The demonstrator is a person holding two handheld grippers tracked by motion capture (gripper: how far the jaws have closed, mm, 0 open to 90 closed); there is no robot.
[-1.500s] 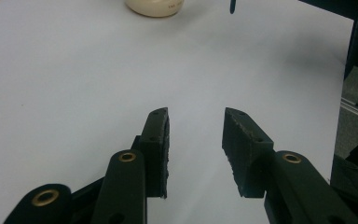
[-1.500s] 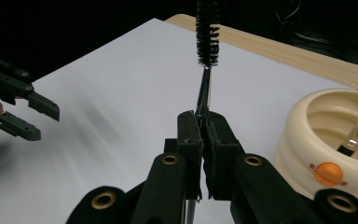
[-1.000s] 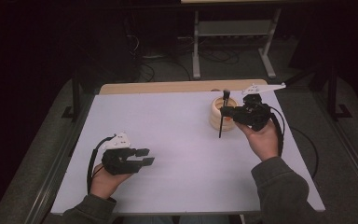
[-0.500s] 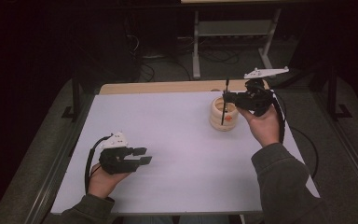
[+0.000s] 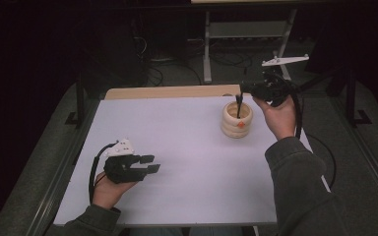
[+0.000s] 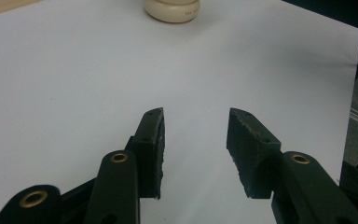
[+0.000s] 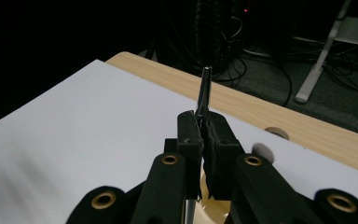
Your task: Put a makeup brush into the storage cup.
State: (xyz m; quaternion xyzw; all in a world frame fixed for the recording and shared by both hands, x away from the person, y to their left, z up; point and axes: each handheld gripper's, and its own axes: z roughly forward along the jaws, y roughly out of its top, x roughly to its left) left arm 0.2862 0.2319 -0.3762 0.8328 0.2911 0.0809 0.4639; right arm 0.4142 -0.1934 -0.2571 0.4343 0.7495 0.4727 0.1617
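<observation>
A pale wooden ringed holder with a small orange mark stands on the white table top at the back right. My right gripper hovers just above it, shut on a thin metal rod. The rod's lower end hangs at the holder's mouth. In the right gripper view the rod sticks up past the closed pads, and the holder lies below them. My left gripper rests low at the front left, open with nothing between its pads. The holder is far ahead of it.
A wooden strip with a round hole borders the table's far edge. Beyond it are a metal stand and cables on a dark floor. Dark frame rails run along both sides of the table.
My right hand has risen and moved toward the table's far edge, carrying the rod. The rod's lower end has gone from beside the holder to its mouth. The left hand has stayed put.
</observation>
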